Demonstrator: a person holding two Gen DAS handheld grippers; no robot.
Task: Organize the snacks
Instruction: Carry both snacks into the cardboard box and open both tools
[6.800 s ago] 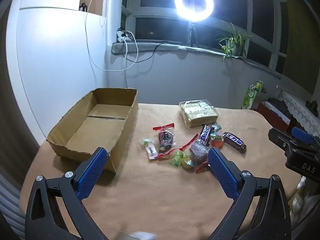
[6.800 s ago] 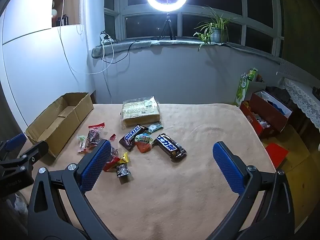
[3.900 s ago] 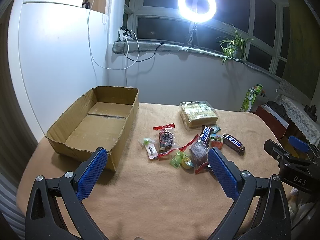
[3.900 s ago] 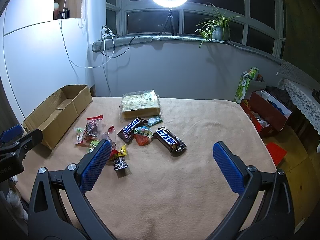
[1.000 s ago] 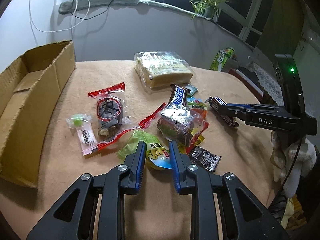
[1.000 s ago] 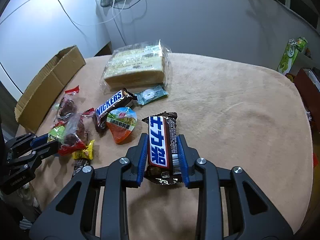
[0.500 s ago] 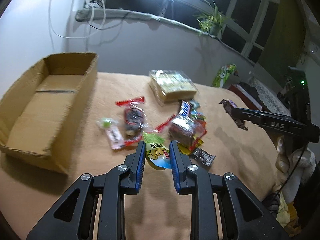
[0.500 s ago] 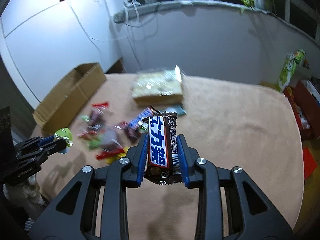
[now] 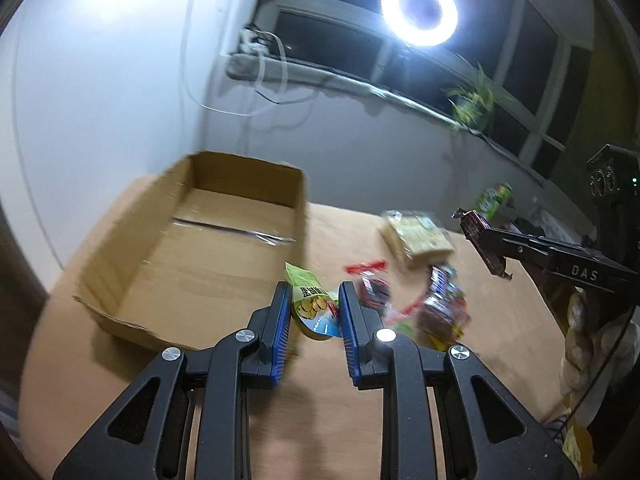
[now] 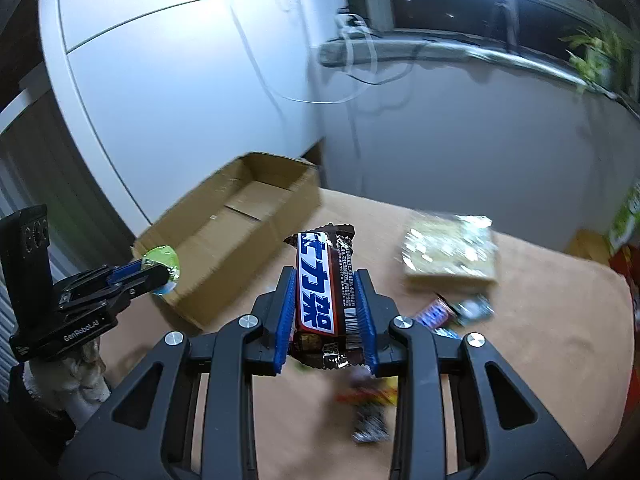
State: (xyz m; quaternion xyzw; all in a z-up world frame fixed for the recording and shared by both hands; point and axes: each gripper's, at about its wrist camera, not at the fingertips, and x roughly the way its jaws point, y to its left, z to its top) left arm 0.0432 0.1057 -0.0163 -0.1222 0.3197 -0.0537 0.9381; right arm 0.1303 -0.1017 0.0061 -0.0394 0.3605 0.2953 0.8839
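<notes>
The tan cloth-covered worktop (image 9: 340, 420) carries an open brown cardboard box (image 9: 192, 248) at its left side; only its bare taped floor shows, with no snack visible inside. Right of the box lies a clear-wrapped block of pale biscuits (image 9: 418, 236), and nearer the camera a blurred heap of small wrapped snacks (image 9: 420, 304), red and dark wrappers among them.

The right tongs (image 10: 326, 312) are clenched on a dark brown chocolate bar with a blue-and-white label (image 10: 322, 292), which stands lengthwise between the blue pads, its top end sticking out past the tips, held above the worktop just right of the box's near corner. In the left wrist view the same bar (image 9: 480, 240) juts from those tongs over the biscuits.

The left tongs (image 9: 314, 312) are clamped on a small green snack packet with yellow print (image 9: 312, 304), pinched between the blue pads, its upper corner overlapping the box's right wall in view.
</notes>
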